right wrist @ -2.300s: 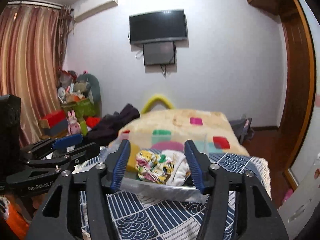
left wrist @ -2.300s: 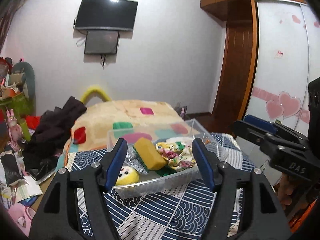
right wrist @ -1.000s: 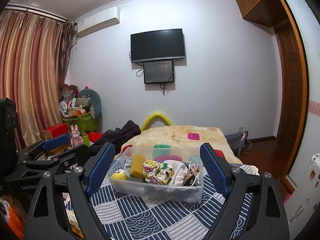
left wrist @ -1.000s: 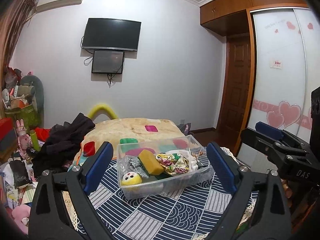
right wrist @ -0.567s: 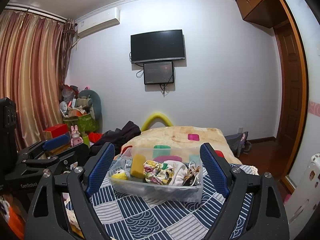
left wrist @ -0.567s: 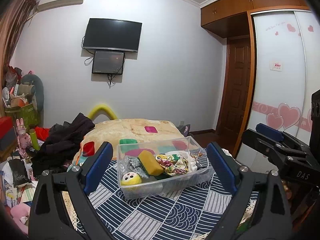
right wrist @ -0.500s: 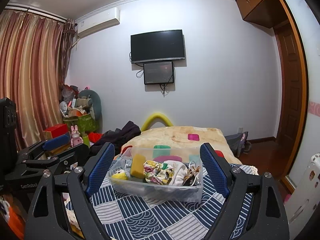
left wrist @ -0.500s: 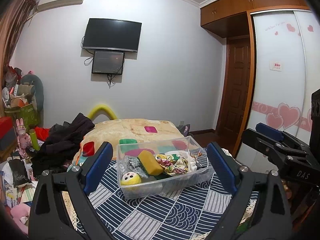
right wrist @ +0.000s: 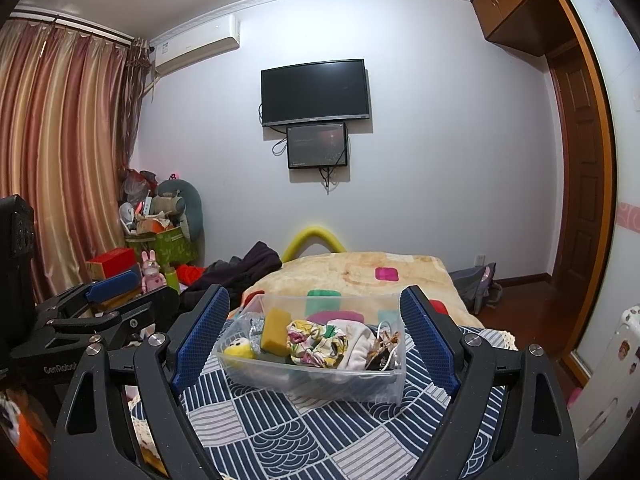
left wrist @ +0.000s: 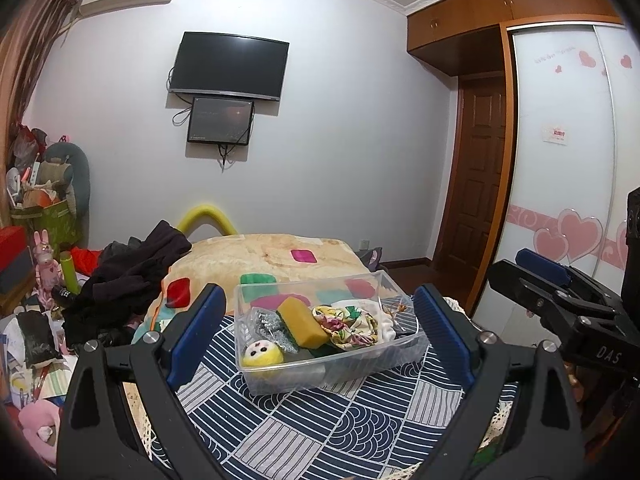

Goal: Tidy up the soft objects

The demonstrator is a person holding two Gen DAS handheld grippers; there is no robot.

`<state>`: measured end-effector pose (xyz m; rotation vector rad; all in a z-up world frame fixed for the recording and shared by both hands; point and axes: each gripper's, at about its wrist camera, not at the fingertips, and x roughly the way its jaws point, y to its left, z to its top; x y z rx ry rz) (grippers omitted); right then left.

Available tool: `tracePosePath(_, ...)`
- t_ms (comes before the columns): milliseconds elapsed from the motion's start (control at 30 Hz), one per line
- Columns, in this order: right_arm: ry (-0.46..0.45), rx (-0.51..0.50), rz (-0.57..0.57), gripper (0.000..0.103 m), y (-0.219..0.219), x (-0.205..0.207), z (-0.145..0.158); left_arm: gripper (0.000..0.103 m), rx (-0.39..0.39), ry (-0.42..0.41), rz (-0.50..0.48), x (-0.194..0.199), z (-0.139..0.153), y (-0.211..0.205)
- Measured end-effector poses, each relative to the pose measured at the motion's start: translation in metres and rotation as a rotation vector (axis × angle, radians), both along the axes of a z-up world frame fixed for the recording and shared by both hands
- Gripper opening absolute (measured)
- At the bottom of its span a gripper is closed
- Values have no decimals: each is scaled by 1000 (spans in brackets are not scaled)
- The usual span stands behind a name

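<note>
A clear plastic bin (left wrist: 280, 380) stands on a blue patterned cloth (left wrist: 304, 432). It holds a yellow sponge (left wrist: 300, 322), a floral cloth (left wrist: 344, 326), a yellow plush (left wrist: 262, 356), a silver scrubber (left wrist: 266, 326) and a white cloth (left wrist: 386, 326). My left gripper (left wrist: 318, 336) is open and empty, held back from the bin. My right gripper (right wrist: 314, 332) is open and empty, also short of the bin (right wrist: 320, 388). Each gripper shows at the side of the other's view.
A bed with a beige blanket (left wrist: 256, 252) lies behind the cloth. Dark clothes (left wrist: 128, 276) and clutter sit at the left. A wardrobe (left wrist: 568, 160) and door (left wrist: 476, 184) are at the right. A TV (left wrist: 230, 66) hangs on the far wall.
Both grippers have opened wide and drawn back and up from the bin since 2.3 s ago. Nothing has moved in the last second.
</note>
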<state>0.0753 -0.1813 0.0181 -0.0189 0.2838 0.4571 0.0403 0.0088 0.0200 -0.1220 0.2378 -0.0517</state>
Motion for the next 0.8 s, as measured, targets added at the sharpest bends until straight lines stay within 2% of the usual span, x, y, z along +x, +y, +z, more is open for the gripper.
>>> tracePosePath(800, 14, -4, -2, 86, 2, 1, -2, 96, 7, 8, -19, -1, 0, -5)
